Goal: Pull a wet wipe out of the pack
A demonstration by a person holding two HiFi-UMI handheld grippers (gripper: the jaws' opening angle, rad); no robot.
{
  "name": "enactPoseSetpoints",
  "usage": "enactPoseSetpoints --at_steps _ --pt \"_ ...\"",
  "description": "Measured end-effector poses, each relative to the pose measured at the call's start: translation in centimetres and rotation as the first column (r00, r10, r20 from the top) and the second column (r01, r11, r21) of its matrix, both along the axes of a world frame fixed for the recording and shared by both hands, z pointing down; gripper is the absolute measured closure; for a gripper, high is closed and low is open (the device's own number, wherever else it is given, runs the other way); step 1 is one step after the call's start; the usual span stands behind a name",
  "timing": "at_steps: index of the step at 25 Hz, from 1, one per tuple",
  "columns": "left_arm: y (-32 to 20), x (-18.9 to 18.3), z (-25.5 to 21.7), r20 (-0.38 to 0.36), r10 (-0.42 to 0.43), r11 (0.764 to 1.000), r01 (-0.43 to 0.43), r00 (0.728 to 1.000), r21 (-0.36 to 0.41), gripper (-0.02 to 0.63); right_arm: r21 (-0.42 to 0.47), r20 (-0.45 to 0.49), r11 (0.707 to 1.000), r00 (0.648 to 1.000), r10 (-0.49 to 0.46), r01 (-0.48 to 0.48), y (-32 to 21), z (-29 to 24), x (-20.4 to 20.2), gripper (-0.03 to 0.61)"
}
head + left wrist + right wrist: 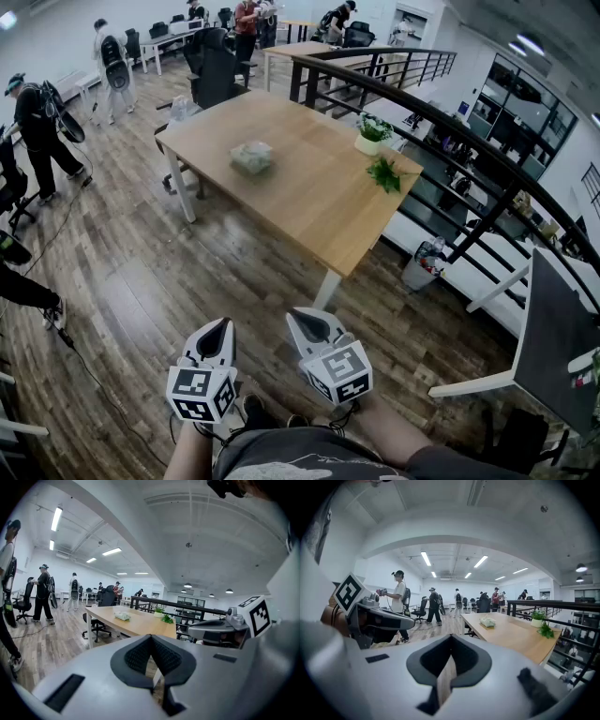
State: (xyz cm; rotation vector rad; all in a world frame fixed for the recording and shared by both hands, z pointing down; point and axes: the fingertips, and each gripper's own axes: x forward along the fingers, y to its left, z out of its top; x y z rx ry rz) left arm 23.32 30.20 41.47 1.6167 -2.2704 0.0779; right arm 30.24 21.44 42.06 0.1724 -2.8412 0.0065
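Well ahead in the head view, the wet wipe pack (251,157) lies on the wooden table (309,202), well apart from both grippers. The left gripper (222,325) and right gripper (296,317) hover side by side over the floor (141,281). Left gripper view: its jaws are pressed together, nothing between them. Right gripper view: jaws likewise closed and empty — the pack sits on the table beyond.

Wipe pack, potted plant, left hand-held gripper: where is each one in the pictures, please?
Wipe pack (251,157): head view, middle of its top.
Potted plant (367,142): head view, on the white pot.
Left hand-held gripper (224,324): head view, tip of its shut jaws.
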Motion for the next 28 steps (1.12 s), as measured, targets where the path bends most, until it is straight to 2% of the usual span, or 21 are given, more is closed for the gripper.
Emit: enactPoseSetpoints --at_steps 17,20,23,25,28 --pt "1.9 0.7 -0.1 -0.017 -0.013 1.0 0.013 1.0 0.013 0.6 0.015 -0.005 1.0 1.0 -0.002 0.002 1.4 -0.2 0.4 0.555" --pt "2.2 0.3 0.0 -0.022 -0.013 1.0 0.013 1.0 0.021 0.6 -0.045 0.031 0.999 0.999 -0.008 0.009 1.8 -0.5 -0.2 0.555" --pt "2.7 -0.4 -0.9 -0.035 -0.02 0.996 0.023 0.999 0.09 0.6 -0.159 0.097 0.987 0.995 -0.007 0.023 2.1 -1.3 -0.8 0.554" --pt "3.0 -1.2 -1.1 -0.037 -0.021 0.994 0.025 0.999 0.105 0.6 -0.15 0.101 0.989 0.995 0.01 0.005 1.8 -1.5 -1.4 0.554" --pt "3.3 -2.8 -0.9 -0.027 -0.025 0.996 0.027 0.999 0.087 0.6 -0.111 0.089 0.993 0.995 0.039 -0.029 1.2 -1.5 -2.5 0.554"
